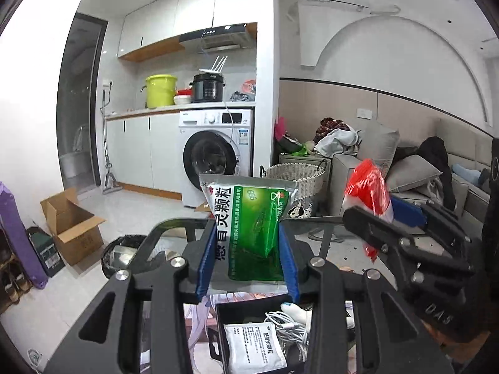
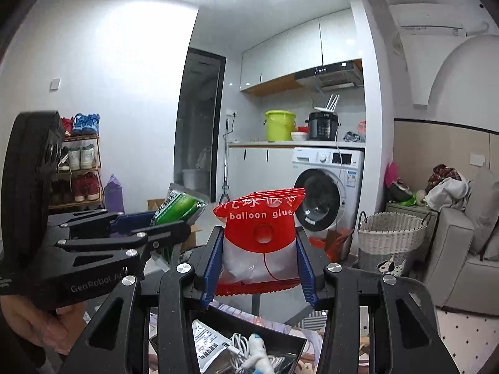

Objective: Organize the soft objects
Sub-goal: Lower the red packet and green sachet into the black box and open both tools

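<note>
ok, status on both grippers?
Left gripper shut on green sachet. Right gripper shut on red balloon-glue packet. Both above black box; nothing blocking.

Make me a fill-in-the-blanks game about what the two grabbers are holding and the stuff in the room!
1. The left gripper squeezes a ____ packet.
2. The right gripper holds a red packet with the English words "balloon ____".
3. The bucket on the counter is the colour ____.
4. The woven basket stands beside the sofa, right of the ____ machine.

Missing words: green; glue; yellow-green; washing
</note>
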`<control>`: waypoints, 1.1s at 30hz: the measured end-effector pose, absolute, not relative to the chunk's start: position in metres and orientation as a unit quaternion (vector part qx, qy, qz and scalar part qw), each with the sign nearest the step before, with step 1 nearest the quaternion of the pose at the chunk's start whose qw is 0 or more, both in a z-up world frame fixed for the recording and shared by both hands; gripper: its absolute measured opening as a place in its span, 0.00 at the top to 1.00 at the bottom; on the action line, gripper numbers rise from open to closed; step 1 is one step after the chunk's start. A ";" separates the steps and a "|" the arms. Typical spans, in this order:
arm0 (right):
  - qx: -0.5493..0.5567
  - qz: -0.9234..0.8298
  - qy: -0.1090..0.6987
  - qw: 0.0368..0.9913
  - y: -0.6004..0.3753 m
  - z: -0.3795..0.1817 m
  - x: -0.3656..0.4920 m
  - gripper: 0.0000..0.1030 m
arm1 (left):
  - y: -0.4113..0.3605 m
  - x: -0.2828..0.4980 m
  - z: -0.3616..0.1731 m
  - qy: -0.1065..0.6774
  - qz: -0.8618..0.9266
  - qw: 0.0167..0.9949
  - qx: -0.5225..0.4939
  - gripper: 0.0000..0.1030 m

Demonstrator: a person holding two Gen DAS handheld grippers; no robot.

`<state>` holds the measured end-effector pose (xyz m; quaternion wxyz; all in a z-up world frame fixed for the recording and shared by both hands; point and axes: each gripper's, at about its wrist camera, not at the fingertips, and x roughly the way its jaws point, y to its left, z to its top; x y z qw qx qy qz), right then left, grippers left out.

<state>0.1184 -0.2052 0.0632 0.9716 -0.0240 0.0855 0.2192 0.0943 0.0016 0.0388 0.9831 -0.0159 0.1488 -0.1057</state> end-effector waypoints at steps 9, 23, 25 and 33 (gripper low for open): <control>-0.027 0.220 0.105 0.969 -0.203 0.061 0.128 0.58 | 0.002 0.102 0.033 0.168 -0.110 0.980 -0.008 0.64; -0.063 0.212 0.265 0.938 -0.190 0.014 0.164 0.58 | -0.005 0.143 -0.008 0.322 -0.109 0.940 -0.019 0.64; -0.079 0.209 0.281 0.933 -0.187 0.004 0.165 0.58 | -0.008 0.147 -0.016 0.344 -0.111 0.932 -0.017 0.64; -0.116 0.222 0.383 0.889 -0.177 -0.041 0.181 0.58 | -0.024 0.159 -0.044 0.415 -0.129 0.901 -0.002 0.64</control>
